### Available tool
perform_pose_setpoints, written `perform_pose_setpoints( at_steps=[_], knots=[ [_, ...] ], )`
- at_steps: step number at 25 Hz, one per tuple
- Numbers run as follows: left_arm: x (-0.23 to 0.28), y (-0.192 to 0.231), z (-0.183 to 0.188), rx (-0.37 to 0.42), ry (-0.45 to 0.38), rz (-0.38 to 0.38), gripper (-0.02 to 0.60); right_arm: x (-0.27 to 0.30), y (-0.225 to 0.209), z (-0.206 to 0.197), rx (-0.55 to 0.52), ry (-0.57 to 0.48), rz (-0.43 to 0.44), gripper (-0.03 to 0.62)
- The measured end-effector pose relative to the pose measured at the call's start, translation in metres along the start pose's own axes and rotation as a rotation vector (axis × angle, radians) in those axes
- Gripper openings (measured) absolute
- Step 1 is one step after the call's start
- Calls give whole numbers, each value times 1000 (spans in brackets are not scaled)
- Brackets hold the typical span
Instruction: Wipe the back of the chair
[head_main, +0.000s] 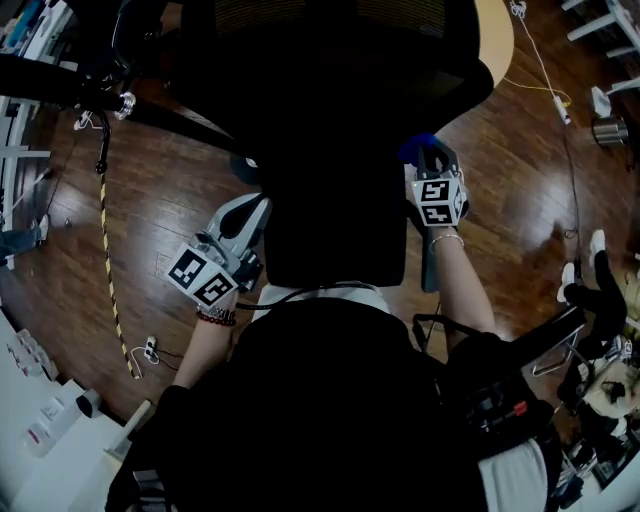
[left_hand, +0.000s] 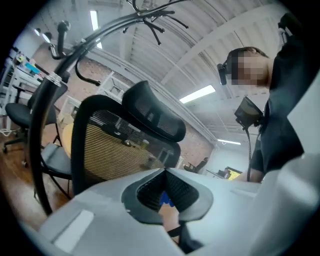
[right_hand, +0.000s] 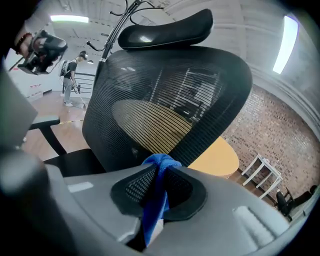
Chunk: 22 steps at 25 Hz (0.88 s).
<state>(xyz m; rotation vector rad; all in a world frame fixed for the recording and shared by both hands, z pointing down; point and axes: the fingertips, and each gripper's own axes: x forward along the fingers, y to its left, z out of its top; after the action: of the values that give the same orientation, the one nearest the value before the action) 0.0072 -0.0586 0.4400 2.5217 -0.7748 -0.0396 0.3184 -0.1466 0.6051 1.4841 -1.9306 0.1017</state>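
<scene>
While the chair back (head_main: 340, 210) stands close before us, we list the items as they lie.

Item 1, chair back: black mesh, upright, with a headrest (right_hand: 165, 25) on top. It fills the middle of the head view, between our two grippers. Through the mesh a round wooden table (right_hand: 216, 159) shows behind.

Item 2, right gripper (head_main: 428, 160): jaws clamped on a blue cloth (right_hand: 155, 200), a fold of it bunched up past the jaw tips. It is held at the right edge of the chair back, and the bunched fold faces the mesh. We judge it is gripped this way so that a padded wad, not the bare jaws, meets the surface. We cannot tell whether the cloth touches the mesh or sits just beside it.

Item 3, left gripper (head_main: 250, 215): jaws together at the tips, nothing between them. It sits at the left edge of the chair back, lower than the right gripper. We judge it is posted there to steady the chair against the push of wiping, though no contact is visible. A blue patch shows through the gap below its jaw tips. We take this for the cloth on the far side.

Item 4, wooden floor (head_main: 150, 200): it surrounds the chair.

Status, by our judgement: the wipe is starting or under way at the right side. The next pass calls for light, even pressure, since the mesh may give and the chair may roll or swivel.
</scene>
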Motion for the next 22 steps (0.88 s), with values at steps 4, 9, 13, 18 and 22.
perform_pose_setpoints(
  at_steps=[4,9,13,18,22],
  knots=[
    [-29,25,9,-4,-36,103,5,12,5,9,14,-4,-20,35],
    [-37,18,-12,-33,-19,77,5,23,29,27,-4,-38,-6,35],
    [-38,14,-22,-64,-36,71,5,29,63,44,-103,-55,76,35],
    [-66,30,-11,-41,-45,73,5,48,124,88,-156,-104,152,35],
    [-96,55,-16,-29,-6,114,5,66,172,119,-138,-143,191,35]
  ],
)
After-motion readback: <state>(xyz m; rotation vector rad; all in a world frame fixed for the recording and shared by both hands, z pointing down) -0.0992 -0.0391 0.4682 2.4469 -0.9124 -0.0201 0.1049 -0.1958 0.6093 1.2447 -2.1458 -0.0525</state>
